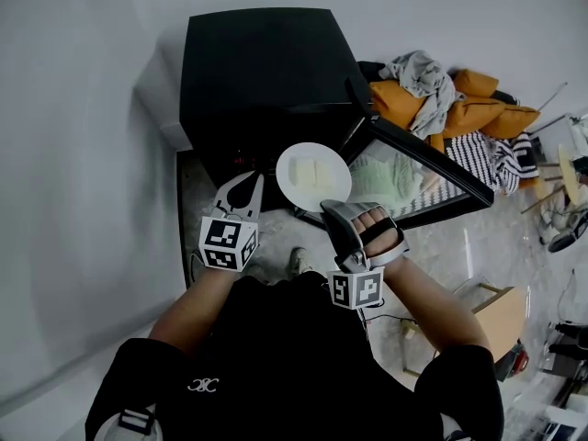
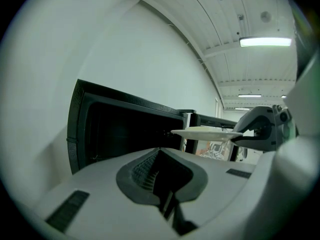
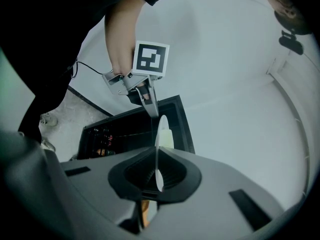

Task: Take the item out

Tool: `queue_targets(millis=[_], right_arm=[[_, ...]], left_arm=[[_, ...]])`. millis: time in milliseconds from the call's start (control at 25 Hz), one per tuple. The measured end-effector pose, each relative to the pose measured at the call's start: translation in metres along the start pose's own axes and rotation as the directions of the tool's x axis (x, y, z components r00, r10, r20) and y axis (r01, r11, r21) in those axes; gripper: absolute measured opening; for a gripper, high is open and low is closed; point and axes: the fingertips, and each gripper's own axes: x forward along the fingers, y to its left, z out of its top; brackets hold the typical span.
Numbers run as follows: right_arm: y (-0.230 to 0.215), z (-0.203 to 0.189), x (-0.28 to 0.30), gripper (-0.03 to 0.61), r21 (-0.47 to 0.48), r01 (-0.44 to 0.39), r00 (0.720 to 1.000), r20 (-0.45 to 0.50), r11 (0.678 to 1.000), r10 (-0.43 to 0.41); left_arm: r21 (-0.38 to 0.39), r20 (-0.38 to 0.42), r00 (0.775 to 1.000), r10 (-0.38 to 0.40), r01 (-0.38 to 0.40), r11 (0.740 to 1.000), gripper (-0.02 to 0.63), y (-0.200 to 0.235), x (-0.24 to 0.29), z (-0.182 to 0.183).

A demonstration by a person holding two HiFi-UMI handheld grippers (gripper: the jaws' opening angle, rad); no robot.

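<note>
Already the plate [image 1: 312,175] hangs outside the open black oven [image 1: 262,72], rim clamped in the right gripper [image 1: 331,209], the left gripper [image 1: 250,184] closed empty beside it; seemingly only setting down remains.

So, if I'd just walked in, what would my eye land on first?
A round white plate carrying pale pieces of food, held level at its near rim by the right gripper in front of the big black oven-like box, whose glass door stands open to the right. The left gripper hovers just left of the plate, jaws together and empty.
</note>
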Motion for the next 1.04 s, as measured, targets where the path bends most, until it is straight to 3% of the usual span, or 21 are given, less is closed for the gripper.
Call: queue_targets(millis=[1040], right_arm=[[0.005,-0.006,-0.001,0.021,-0.039,-0.025,1.0,-0.012,0.999,0.025]], left_arm=[[-0.025,-0.025,1.0,-0.009,0.008,1.0,0.008,-0.003,0.007,-0.009]])
